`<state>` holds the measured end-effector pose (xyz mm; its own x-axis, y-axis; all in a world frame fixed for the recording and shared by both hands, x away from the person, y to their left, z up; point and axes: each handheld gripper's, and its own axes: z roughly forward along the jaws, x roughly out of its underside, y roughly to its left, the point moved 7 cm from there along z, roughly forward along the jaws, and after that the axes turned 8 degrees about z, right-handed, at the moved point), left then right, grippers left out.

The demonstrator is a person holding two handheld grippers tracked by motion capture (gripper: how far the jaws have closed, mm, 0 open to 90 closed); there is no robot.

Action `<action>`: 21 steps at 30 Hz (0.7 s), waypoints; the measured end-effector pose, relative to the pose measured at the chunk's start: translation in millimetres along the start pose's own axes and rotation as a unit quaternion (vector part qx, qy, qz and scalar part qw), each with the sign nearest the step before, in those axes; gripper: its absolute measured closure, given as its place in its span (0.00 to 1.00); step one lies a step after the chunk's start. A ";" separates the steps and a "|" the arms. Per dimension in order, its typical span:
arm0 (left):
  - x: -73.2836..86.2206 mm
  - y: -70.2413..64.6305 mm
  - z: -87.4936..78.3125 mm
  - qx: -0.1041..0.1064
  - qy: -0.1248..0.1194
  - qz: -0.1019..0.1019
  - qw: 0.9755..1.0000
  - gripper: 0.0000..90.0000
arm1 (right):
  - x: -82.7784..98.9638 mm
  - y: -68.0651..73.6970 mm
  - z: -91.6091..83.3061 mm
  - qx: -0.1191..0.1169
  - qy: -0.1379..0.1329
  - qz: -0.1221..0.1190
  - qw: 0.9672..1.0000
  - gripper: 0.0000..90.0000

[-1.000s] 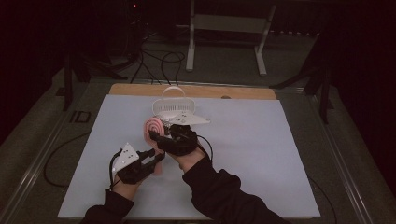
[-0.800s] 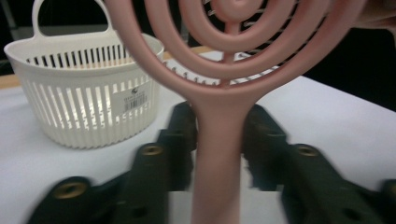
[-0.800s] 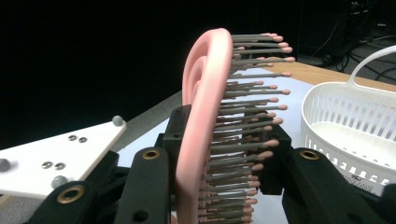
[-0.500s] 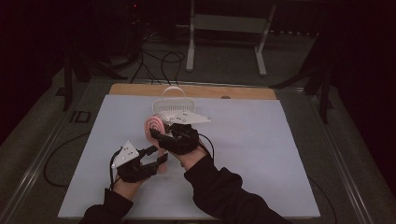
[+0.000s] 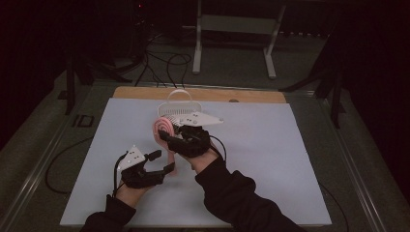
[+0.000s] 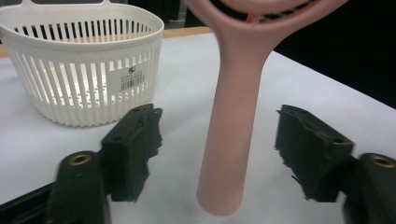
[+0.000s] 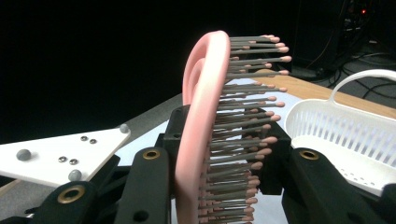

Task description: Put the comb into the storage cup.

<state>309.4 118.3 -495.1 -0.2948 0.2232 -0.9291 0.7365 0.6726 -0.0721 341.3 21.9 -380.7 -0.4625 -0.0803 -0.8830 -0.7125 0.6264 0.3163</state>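
A pink hairbrush is held up over the white table sheet. My right gripper is shut on its bristled head, one jaw on the pink back and one among the bristles. The handle hangs down between the jaws of my left gripper. Those jaws have just been opening, and the pads now stand apart from the handle on both sides. A white slatted basket sits just beyond the brush.
The basket has a handle on its far rim and a barcode label on its wall. A wooden strip runs along the table's far edge. Dark cables and a metal stand lie on the floor beyond.
The left gripper's jaws have spread and let go of the brush handle. The right gripper still holds the brush head and has barely shifted.
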 end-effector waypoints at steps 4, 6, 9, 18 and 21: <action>-0.6 -0.5 -0.9 0.001 0.004 0.003 1.000 0.24 | -1.0 -2.1 -1.3 0.000 0.002 -0.010 1.000 0.71; 0.0 -0.1 -1.5 0.007 0.007 -0.001 1.000 0.21 | -1.6 -3.2 -1.9 0.001 0.002 -0.013 1.000 0.71; 0.9 -0.4 -2.6 0.020 0.008 -0.001 1.000 0.13 | -2.3 -3.8 -2.6 -0.001 0.003 -0.017 1.000 0.71; 3.4 -2.7 -11.3 0.038 0.018 0.007 0.999 0.05 | -6.1 -6.7 -7.9 -0.008 0.007 -0.043 0.999 0.71; 7.5 -2.9 -14.0 0.045 0.025 0.005 0.999 0.01 | -8.1 -7.5 -10.5 -0.009 0.004 -0.057 0.998 0.71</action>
<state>296.5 128.0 -496.7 -0.3157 0.2649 -0.9112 0.7906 0.6044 -0.0982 344.9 9.7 -372.2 -0.3833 -0.1567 -0.9102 -0.7697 0.5990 0.2209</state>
